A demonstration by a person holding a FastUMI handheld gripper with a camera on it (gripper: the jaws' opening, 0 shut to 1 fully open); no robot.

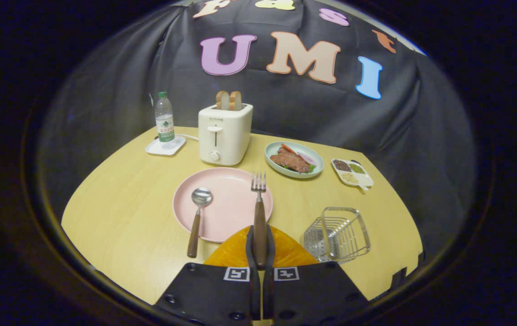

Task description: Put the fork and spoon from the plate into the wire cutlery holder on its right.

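Between the claw [260,253] fingers, pinched by its handle, the fork [259,213] points ahead.

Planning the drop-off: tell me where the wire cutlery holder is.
The wire cutlery holder stands on the table right of the pink plate, just ahead-right of the gripper.

Tool [260,240] body dark, screwed (square coded markers on top).

Camera rides the tongs [259,246], looking forward and down over the table [118,217].
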